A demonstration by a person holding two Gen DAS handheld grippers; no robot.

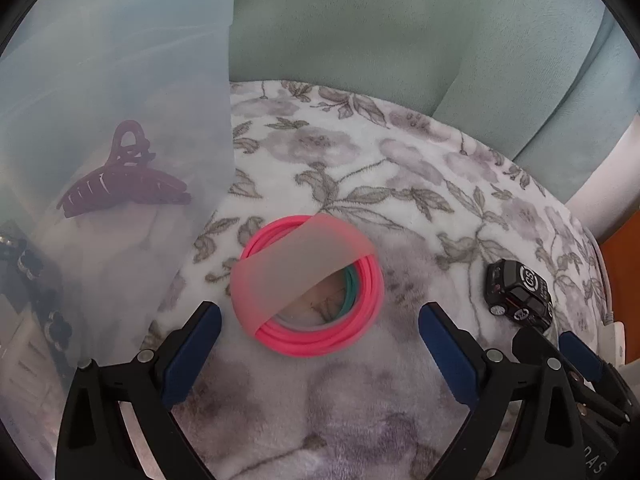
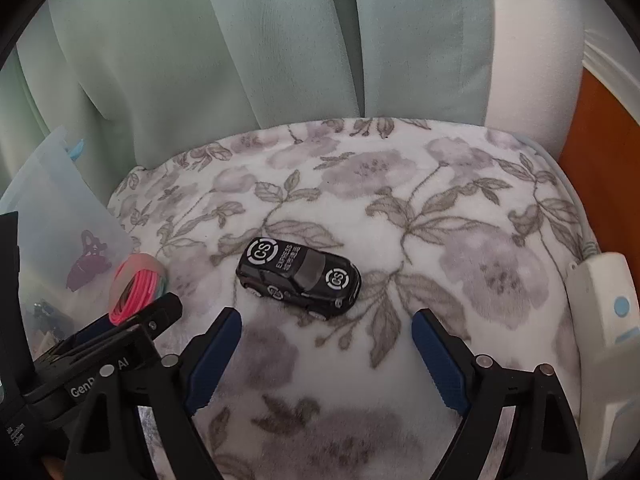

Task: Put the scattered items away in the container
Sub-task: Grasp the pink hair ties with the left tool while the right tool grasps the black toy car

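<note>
1. The container (image 1: 120, 128), a translucent bluish bin, stands at the left edge of the floral blanket (image 1: 360, 168). Through its wall a dark red hair claw (image 1: 124, 172) shows, and lower down some dark flower-shaped accessories (image 1: 28, 264); these look already tidied away.
2. Two scattered items remain on the blanket. A bundle of pink hair ties (image 1: 308, 288), wrapped in a frosted band with a teal tie among them, lies just beside the container wall. A black toy car (image 2: 298, 278) sits near the middle of the blanket, well apart from the container.
3. The left gripper (image 1: 320, 336) hangs over the hair ties with its jaws wide; the bundle lies just ahead of the blue pads and nothing is gripped.
4. The right gripper (image 2: 326, 344) points down at the toy car, jaws wide and empty, the car just beyond its fingertips.
5. A white remote-like controller (image 2: 608, 320) with a cord lies at the blanket's right edge; whether it belongs to the task cannot be told.
6. Judged so, the task is partly done: both remaining items are lined up for grasping, but neither is lifted yet.
</note>
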